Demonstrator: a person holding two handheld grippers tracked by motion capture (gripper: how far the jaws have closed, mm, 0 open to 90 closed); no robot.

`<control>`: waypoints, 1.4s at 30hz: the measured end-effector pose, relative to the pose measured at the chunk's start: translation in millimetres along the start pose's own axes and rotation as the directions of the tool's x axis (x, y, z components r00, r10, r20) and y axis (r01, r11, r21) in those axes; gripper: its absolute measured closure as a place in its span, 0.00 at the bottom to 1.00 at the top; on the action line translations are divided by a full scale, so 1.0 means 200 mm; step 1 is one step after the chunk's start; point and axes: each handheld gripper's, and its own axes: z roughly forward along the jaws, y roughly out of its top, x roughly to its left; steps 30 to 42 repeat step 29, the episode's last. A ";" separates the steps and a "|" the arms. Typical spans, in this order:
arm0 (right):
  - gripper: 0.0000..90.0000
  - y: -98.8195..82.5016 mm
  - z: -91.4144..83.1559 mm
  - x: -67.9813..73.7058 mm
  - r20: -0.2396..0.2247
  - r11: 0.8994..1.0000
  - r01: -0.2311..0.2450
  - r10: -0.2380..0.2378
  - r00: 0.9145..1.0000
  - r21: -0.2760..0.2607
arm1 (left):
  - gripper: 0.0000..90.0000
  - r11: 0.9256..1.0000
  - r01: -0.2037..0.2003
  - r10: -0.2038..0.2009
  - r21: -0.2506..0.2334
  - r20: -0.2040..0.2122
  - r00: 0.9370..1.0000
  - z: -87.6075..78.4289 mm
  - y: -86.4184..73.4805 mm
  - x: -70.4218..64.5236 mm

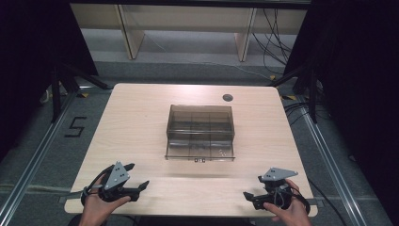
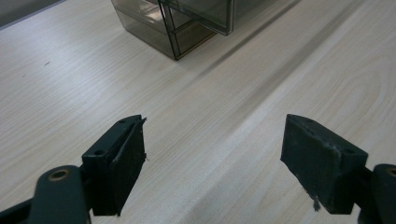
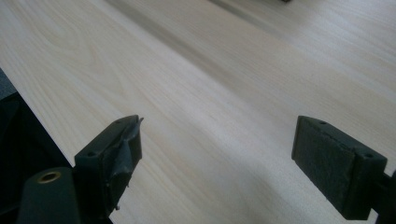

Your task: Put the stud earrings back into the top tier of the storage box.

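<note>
A: The box [image 1: 200, 132], smoky clear plastic with dividers inside, sits mid-table [image 1: 141, 117], and both grippers are well on the near side of it, close to the table's front edge. It looks like the thing they're about to work on.

B: Is its drawer out? I see a lower tray [image 1: 200, 149] sticking forward of the box toward the person.

A: It seems pulled partway, with a small dark tab [image 1: 200, 160] at its front middle. A few tiny bits lie in the tray's compartments; too small to say what.

B: And the grippers?

A: The left gripper [image 1: 139, 176] is near the box's front left, well apart from it, jaws spread wide with nothing between them. In the left gripper view its fingers [image 2: 122, 158] frame bare wood, the box corner [image 2: 175, 32] up ahead. The right gripper [image 1: 252, 186] is off the box's front right, jaws likewise spread and empty.

B: So what could go wrong?

A: My guess: the box is light and unanchored. A one-sided push on the tray could skid or twist the whole box. The tab is small, so wide jaws could miss it or slip off. A jolt could scatter the little bits between compartments.
</note>
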 end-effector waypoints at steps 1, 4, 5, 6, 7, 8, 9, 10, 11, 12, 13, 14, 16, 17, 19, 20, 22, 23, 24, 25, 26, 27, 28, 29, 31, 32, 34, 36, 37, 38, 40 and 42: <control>0.19 -0.01 0.01 0.00 0.005 1.000 -0.008 0.008 1.000 -0.027 | 0.24 1.000 -0.004 0.004 0.000 0.001 1.000 0.00 0.00 0.00; 0.19 -0.03 0.01 0.01 0.005 1.000 0.002 -0.002 1.000 -0.028 | 0.24 1.000 0.004 -0.004 -0.003 0.004 1.000 0.00 0.00 -0.01; 0.19 -0.03 0.01 0.00 0.002 0.999 0.009 -0.009 1.000 -0.041 | 0.24 1.000 0.024 -0.024 -0.002 0.008 1.000 0.01 0.00 -0.01; 0.19 -0.03 -0.01 0.01 0.001 1.000 -0.027 0.027 1.000 -0.004 | 0.24 1.000 0.011 -0.011 -0.002 0.006 1.000 0.01 0.00 -0.01; 0.19 -0.03 -0.01 0.02 0.001 1.000 -0.024 0.024 1.000 -0.013 | 0.24 1.000 0.008 -0.008 0.003 0.010 1.000 0.01 0.00 -0.01; 0.19 -0.04 -0.01 0.01 0.004 1.000 0.009 -0.009 1.000 -0.018 | 0.24 1.000 0.008 -0.008 0.003 0.010 1.000 0.01 0.00 -0.01; 0.19 -0.04 -0.01 0.02 0.009 1.000 -0.015 0.015 1.000 -0.028 | 0.24 1.000 0.007 -0.007 0.003 0.010 1.000 0.01 0.00 -0.01; 0.19 -0.05 -0.01 0.01 0.003 1.000 -0.005 0.005 1.000 -0.020 | 0.24 1.000 -0.007 0.007 0.004 0.012 1.000 0.01 0.00 0.00; 0.19 -0.05 -0.01 0.01 -0.002 1.000 0.011 -0.011 1.000 -0.028 | 0.24 1.000 -0.009 0.009 0.003 0.009 1.000 0.01 0.00 -0.01; 0.19 -0.05 -0.01 0.01 -0.002 1.000 0.017 -0.017 1.000 -0.021 | 0.24 1.000 -0.012 0.012 0.008 0.006 1.000 0.01 0.00 -0.01; 0.19 -0.06 -0.01 0.01 0.003 1.000 0.002 -0.002 1.000 -0.016 | 0.24 1.000 -0.005 0.005 0.007 0.008 1.000 0.01 0.00 -0.01; 0.19 -0.06 -0.01 0.02 0.001 1.000 -0.019 0.019 1.000 -0.006 | 0.24 1.000 0.014 -0.014 0.012 0.015 1.000 0.01 0.00 -0.02; 0.19 -0.07 -0.01 0.02 0.007 1.000 -0.014 0.014 1.000 -0.002 | 0.24 0.999 -0.028 0.027 0.028 0.018 0.999 0.01 0.00 -0.01; 0.19 -0.07 -0.01 0.01 0.006 1.000 0.000 0.000 1.000 -0.012 | 0.24 0.999 -0.026 0.026 0.032 0.021 0.999 0.01 0.00 -0.01; 0.19 -0.07 -0.01 0.02 0.003 1.000 -0.008 0.008 1.000 -0.011 | 0.24 0.999 -0.016 0.015 0.031 0.009 1.000 0.02 -0.01 -0.02; 0.19 -0.07 0.00 0.01 0.005 1.000 0.004 -0.004 1.000 -0.017 | 0.24 0.999 -0.012 0.012 0.034 0.013 1.000 0.01 -0.01 -0.02; 0.19 -0.07 0.00 0.01 0.004 1.000 0.001 -0.001 1.000 -0.011 | 0.24 0.999 -0.027 0.027 0.032 0.019 0.999 0.01 0.00 -0.01; 0.19 -0.07 0.00 0.01 0.001 1.000 0.003 -0.003 1.000 -0.010 | 0.24 0.999 -0.023 0.022 0.032 0.016 1.000 0.01 0.00 -0.01; 0.19 -0.07 0.00 0.03 -0.001 1.000 -0.020 0.020 1.000 -0.004 | 0.24 0.999 -0.032 0.031 0.033 0.020 0.999 0.01 0.00 -0.01; 0.19 -0.07 0.00 0.02 0.001 1.000 0.006 -0.006 1.000 -0.015 | 0.24 0.999 -0.026 0.025 0.031 0.020 0.999 0.01 0.00 -0.01; 0.19 -0.07 0.00 0.02 -0.006 1.000 -0.022 0.022 1.000 0.003 | 0.24 0.999 -0.026 0.025 0.036 0.015 1.000 0.01 0.00 -0.01; 0.19 -0.07 0.00 0.02 -0.011 1.000 -0.008 0.008 1.000 -0.003 | 0.24 0.999 -0.027 0.027 0.036 0.014 1.000 0.01 0.00 -0.01; 0.19 -0.07 0.00 0.02 -0.004 1.000 -0.001 0.001 1.000 -0.003 | 0.24 0.999 -0.028 0.027 0.031 0.009 1.000 0.01 0.00 -0.01; 0.19 -0.07 0.01 0.02 -0.010 1.000 -0.005 0.005 1.000 -0.005 | 0.24 0.999 -0.018 0.017 0.036 0.007 1.000 0.01 -0.01 -0.02; 0.19 -0.07 0.01 0.02 -0.010 1.000 -0.005 0.005 1.000 -0.005 | 0.24 0.999 -0.018 0.017 0.036 0.007 1.000 0.01 -0.01 -0.02; 0.19 -0.07 0.01 0.02 -0.010 1.000 -0.005 0.005 1.000 -0.005 | 0.24 0.999 -0.018 0.017 0.036 0.007 1.000 0.01 -0.01 -0.02; 0.19 -0.07 0.01 0.02 -0.010 1.000 -0.005 0.005 1.000 -0.005 | 0.24 0.999 -0.018 0.017 0.036 0.007 1.000 0.01 -0.01 -0.02; 0.19 -0.07 0.01 0.02 -0.010 1.000 -0.005 0.005 1.000 -0.005 | 0.24 0.999 -0.018 0.017 0.036 0.007 1.000 0.01 -0.01 -0.02; 0.19 -0.07 0.01 0.02 -0.010 1.000 -0.005 0.005 1.000 -0.005 | 0.24 0.999 -0.018 0.017 0.036 0.007 1.000 0.01 -0.01 -0.02; 0.19 -0.07 0.01 0.02 -0.010 1.000 -0.005 0.005 1.000 -0.005 | 0.24 0.999 -0.018 0.017 0.036 0.007 1.000 0.01 -0.01 -0.02; 0.19 -0.07 0.01 0.02 -0.010 1.000 -0.005 0.005 1.000 -0.005 | 0.24 0.999 -0.018 0.017 0.036 0.007 1.000 0.01 -0.01 -0.02; 0.19 -0.07 0.01 0.02 -0.010 1.000 -0.005 0.005 1.000 -0.005 | 0.24 0.999 -0.018 0.017 0.036 0.007 1.000 0.01 -0.01 -0.02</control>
